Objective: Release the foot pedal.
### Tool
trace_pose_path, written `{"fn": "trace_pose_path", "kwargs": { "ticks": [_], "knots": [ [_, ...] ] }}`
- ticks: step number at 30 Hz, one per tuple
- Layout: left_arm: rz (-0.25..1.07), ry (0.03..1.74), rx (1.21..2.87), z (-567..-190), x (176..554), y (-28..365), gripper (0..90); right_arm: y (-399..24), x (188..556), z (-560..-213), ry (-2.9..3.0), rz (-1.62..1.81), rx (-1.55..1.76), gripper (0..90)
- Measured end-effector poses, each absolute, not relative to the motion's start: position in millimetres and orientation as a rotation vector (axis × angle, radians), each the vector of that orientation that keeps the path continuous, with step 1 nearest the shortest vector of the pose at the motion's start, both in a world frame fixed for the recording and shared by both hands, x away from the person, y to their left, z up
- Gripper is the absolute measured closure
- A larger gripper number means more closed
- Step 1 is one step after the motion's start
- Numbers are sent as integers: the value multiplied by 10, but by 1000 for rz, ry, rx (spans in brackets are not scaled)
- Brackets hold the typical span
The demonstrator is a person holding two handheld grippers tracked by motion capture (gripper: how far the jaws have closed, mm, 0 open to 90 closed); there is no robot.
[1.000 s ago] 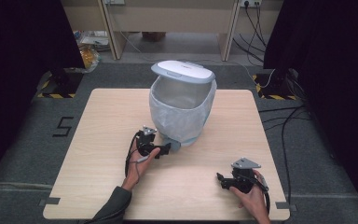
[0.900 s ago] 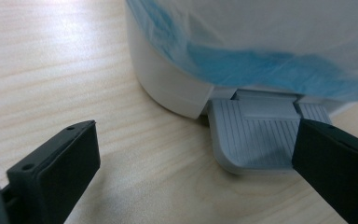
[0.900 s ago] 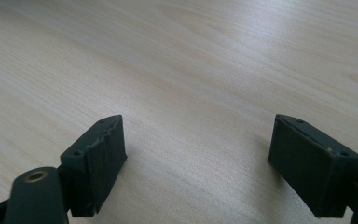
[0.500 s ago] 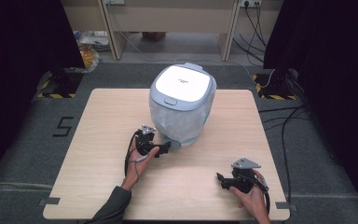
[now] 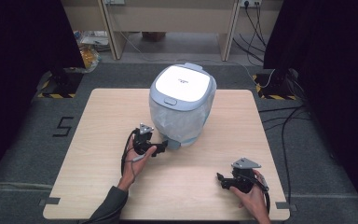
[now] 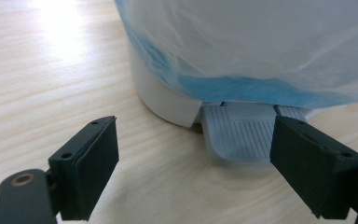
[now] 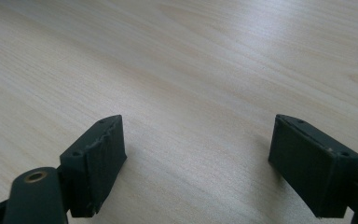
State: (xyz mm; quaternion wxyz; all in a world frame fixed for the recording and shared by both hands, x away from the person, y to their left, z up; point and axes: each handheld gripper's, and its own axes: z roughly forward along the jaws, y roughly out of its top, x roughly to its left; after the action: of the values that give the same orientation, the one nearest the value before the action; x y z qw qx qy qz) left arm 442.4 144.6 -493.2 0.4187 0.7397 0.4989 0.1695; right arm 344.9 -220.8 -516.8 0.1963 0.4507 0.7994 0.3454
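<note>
On the pale wooden table [image 5: 98, 116], left of centre and near the person, the left hand [image 5: 135, 156] holds the left gripper [image 5: 164, 146] low, pointing right at the foot of the bin. In the left gripper view its two black jaws stand wide apart, released and clamping nothing. The grey ribbed foot pedal [image 6: 237, 135] lies on the table just beyond them, and the right-hand jaw overlaps the pedal's edge; whether it touches cannot be told.

The round white pedal bin [image 5: 182, 116] stands at the middle of the table, toward the far side, with its flat white lid [image 5: 182, 83] down. A translucent bluish plastic liner [image 6: 261, 46] hangs over its outer wall.

At the near right, well apart from the bin, the right hand [image 5: 254, 198] holds the right gripper [image 5: 221, 180] just above bare wood. Its jaws are likewise spread and empty.
</note>
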Motion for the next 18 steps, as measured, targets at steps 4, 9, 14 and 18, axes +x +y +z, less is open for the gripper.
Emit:
{"fn": "trace_pose_path", "kwargs": {
  "ticks": [4, 9, 14, 18],
  "knots": [
    [422, 1241, 1858, -4884, 4367, 1519, 149, -2209, 3449, -5168, 2239, 968, 1265, 183],
    [419, 1228, 1853, -4855, 4270, 1620, 149, -2209, 3449, -5168, 2239, 969, 1264, 183],
    [424, 1211, 1858, -4878, 4141, 1706, 149, -2210, 3451, -5169, 2239, 968, 1263, 183],
    [420, 1205, 1846, -4900, 4054, 1761, 149, -2209, 3451, -5169, 2239, 968, 1263, 183]
  ]
}}
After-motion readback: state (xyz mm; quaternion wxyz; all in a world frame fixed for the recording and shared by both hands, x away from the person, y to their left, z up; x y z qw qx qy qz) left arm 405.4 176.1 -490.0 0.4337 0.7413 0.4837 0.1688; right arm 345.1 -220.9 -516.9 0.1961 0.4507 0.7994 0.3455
